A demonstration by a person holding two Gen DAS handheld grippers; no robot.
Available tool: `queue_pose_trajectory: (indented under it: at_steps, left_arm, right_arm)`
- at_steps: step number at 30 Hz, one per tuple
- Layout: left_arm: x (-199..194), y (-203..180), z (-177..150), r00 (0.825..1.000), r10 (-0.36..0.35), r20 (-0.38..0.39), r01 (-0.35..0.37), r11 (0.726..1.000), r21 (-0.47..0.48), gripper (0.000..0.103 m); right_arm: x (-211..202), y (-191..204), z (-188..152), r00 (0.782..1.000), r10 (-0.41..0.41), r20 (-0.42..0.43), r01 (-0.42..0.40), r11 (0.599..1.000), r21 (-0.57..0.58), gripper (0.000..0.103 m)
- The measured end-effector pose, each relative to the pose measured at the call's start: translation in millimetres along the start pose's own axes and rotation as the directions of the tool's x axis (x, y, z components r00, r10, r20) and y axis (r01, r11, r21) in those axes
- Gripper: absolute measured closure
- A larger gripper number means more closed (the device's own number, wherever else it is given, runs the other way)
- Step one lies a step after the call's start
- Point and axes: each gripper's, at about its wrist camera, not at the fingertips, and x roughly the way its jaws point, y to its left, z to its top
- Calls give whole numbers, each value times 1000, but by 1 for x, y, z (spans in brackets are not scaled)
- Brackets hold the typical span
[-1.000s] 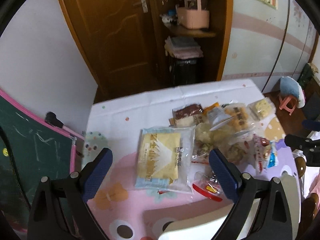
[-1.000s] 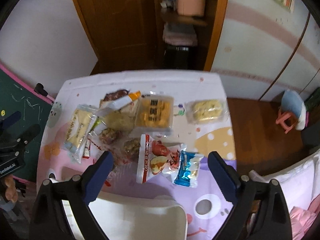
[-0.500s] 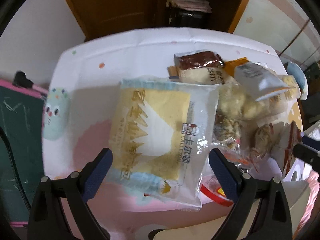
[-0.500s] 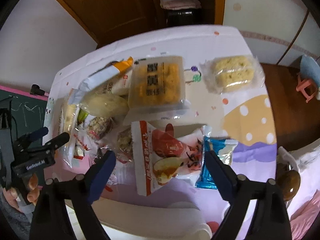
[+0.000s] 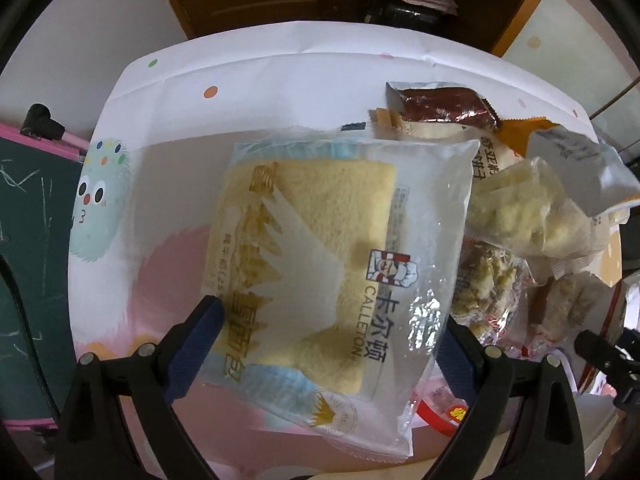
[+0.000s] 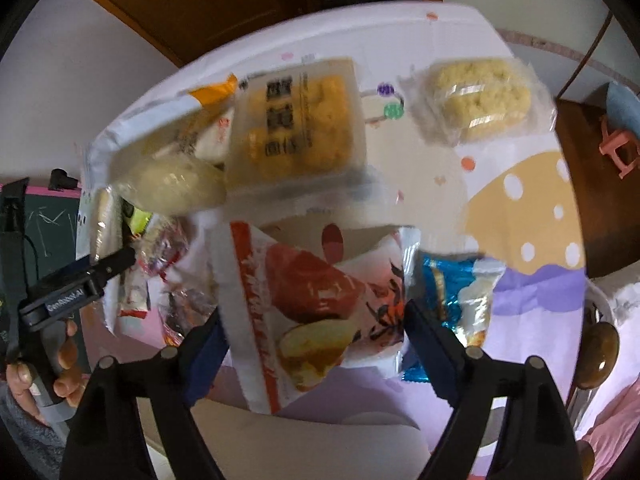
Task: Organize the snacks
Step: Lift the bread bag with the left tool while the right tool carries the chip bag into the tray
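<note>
the bread packet (image 5: 320,264) now fills the left wrist view where a second ago it lay small and far below, so the left claw (image 5: 324,348) has dropped right over it, jaws wide and straddling its near end, pads beside the wrapper but not pressing. likewise the red snack bag (image 6: 316,300) has grown between the right claw (image 6: 316,350), whose jaws have just been narrowing around it, not yet gripping. both pickups look imminent on the table (image 5: 256,60).
</note>
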Motion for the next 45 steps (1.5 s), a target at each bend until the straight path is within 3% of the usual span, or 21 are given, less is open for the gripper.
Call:
queue_pose_trajectory:
  at_steps: [1, 3, 4, 6, 11, 15, 19, 25, 33, 35, 38, 41, 45]
  left_arm:
    - [-1, -1, 0, 1000, 5, 3, -5, 1000, -2, 10]
    - [-6, -3, -4, 999, 49, 24, -49, 999, 0, 31]
    - [-10, -4, -5, 998, 47, 41, -47, 999, 10, 35]
    - [-20, -4, -12, 996, 36, 79, -38, 999, 17, 57]
    - [-47, -6, -26, 985, 31, 172, -37, 999, 32, 77]
    - [-72, 8, -33, 977, -32, 213, 36, 999, -13, 85]
    - [-114, 21, -47, 956, -91, 278, 105, 994, -33, 86]
    - [-195, 20, -94, 906, -170, 387, 162, 985, 54, 86]
    - [-328, 1, -164, 832, -233, 504, 157, 969, 189, 86]
    - [-358, -7, -182, 821, -253, 512, 159, 962, 221, 85]
    - [-383, -16, -203, 815, -279, 508, 168, 952, 254, 85]
    - [-391, -26, -223, 819, -312, 483, 187, 939, 290, 85]
    - [-372, -43, -250, 852, -309, 423, 175, 929, 327, 85]
  right_arm:
    - [2, -1, -1, 1000, 11, -3, -11, 1000, 7, 25]
    - [-1, 1, -4, 1000, 7, 20, -8, 1000, 2, 32]
    - [-1, 2, -5, 1000, 16, 19, -16, 1000, -5, 36]
    - [-8, 2, -12, 999, 30, 29, -29, 999, -13, 40]
    - [-24, 16, -29, 994, 27, 107, -21, 998, -52, 42]
    - [-54, 15, -40, 975, 53, 215, -41, 997, -61, 42]
    - [-96, 22, -57, 938, 103, 329, -82, 994, -79, 42]
    - [-160, 45, -96, 891, 171, 420, -117, 981, -152, 42]
    - [-273, 82, -162, 849, 178, 497, -52, 965, -257, 41]
    - [-296, 88, -174, 844, 167, 510, -22, 960, -279, 41]
    - [-329, 99, -195, 836, 166, 523, 16, 945, -326, 40]
    - [-334, 103, -213, 847, 139, 513, 64, 931, -359, 39]
    - [-308, 99, -225, 884, 81, 461, 105, 926, -363, 39]
